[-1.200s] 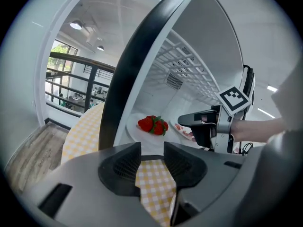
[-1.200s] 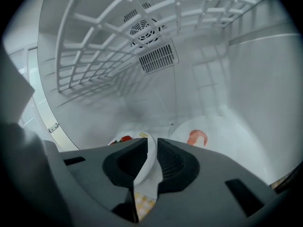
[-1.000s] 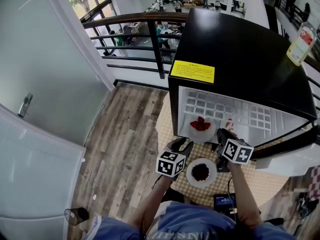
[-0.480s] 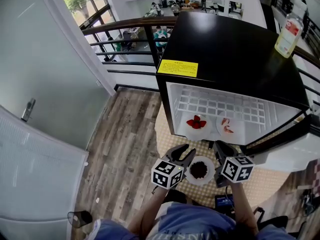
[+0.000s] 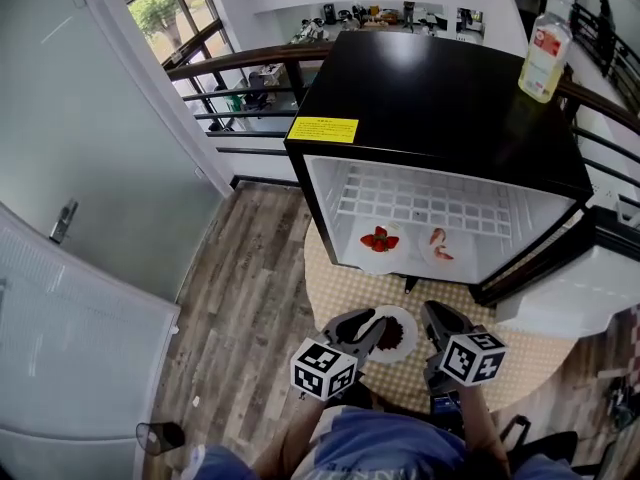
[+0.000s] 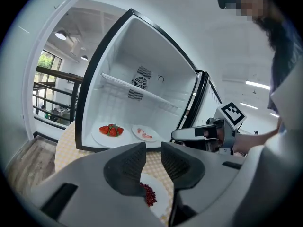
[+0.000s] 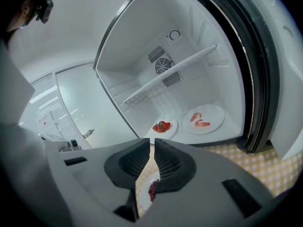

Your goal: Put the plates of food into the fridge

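A round white plate of dark red berries lies on the checked mat before the open black fridge. Its left rim is hidden under the left tool. The ribbed jaws of both tools have just been closing on nothing: the left tool is released, and the right tool is narrowed to a slit. Two glossy white plates, a strawberry plate and a pink-slice plate, are seen on the fridge floor under a wire shelf.

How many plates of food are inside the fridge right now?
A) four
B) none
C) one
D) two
D: on the floor of the fridge sit the strawberry plate and the plate of pink slices, while the plate of dark berries is outside on the checkered mat.
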Tool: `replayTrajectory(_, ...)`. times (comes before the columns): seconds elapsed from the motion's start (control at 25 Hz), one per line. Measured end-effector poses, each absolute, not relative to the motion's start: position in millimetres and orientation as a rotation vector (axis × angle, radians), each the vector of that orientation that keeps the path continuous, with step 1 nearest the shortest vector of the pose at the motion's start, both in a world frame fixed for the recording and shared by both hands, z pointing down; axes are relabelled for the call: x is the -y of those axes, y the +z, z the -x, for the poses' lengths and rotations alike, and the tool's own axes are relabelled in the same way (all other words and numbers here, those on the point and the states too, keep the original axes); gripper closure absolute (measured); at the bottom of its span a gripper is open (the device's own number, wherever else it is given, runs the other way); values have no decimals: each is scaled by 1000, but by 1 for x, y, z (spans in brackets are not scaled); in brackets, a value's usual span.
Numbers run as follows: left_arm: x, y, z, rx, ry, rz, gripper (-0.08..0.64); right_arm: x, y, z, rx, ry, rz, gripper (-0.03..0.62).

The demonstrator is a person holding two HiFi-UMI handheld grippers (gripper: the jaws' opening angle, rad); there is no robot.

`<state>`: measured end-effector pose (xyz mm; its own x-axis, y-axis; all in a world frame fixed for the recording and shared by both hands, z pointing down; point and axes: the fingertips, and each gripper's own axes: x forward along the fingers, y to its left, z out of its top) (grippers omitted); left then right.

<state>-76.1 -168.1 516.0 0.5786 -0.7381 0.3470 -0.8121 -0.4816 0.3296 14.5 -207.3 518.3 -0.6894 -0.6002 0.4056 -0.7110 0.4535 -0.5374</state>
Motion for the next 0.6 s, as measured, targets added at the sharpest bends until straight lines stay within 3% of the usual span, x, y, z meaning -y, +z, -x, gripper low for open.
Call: replayTrajectory(0.6, 105, 505, 20, 1337, 198, -2323, 468, 140, 511, -61, 2598, 963, -1007, 552)
